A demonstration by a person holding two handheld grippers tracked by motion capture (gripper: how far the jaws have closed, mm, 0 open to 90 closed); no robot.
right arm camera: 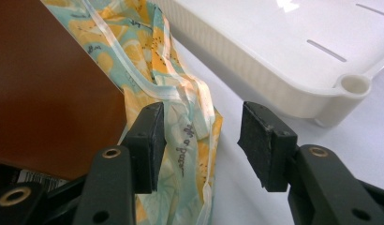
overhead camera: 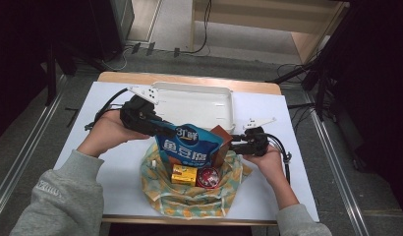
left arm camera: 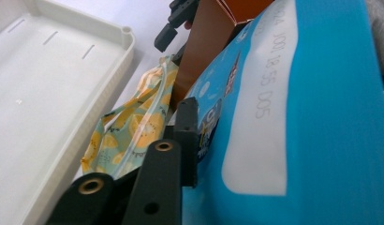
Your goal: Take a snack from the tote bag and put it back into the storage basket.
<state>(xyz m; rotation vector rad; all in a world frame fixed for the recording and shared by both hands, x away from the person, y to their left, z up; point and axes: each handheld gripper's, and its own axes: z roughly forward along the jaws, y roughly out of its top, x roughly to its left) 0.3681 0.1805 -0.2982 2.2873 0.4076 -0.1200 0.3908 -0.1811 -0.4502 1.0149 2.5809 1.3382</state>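
A blue snack bag stands tilted above a lemon-print cloth bag at the table's front middle. My left gripper is shut on the snack bag's upper left corner; in the left gripper view one jaw presses the blue bag and the other is hidden behind it. A brown box leans in the cloth bag's right side. My right gripper is open, its jaws astride the cloth bag's rim, beside the brown box. A yellow box and a red round tin lie inside the bag.
A white plastic tray sits just behind the cloth bag, its corner close to the right gripper. The white table top has free room at left and right. Cables trail from both grippers.
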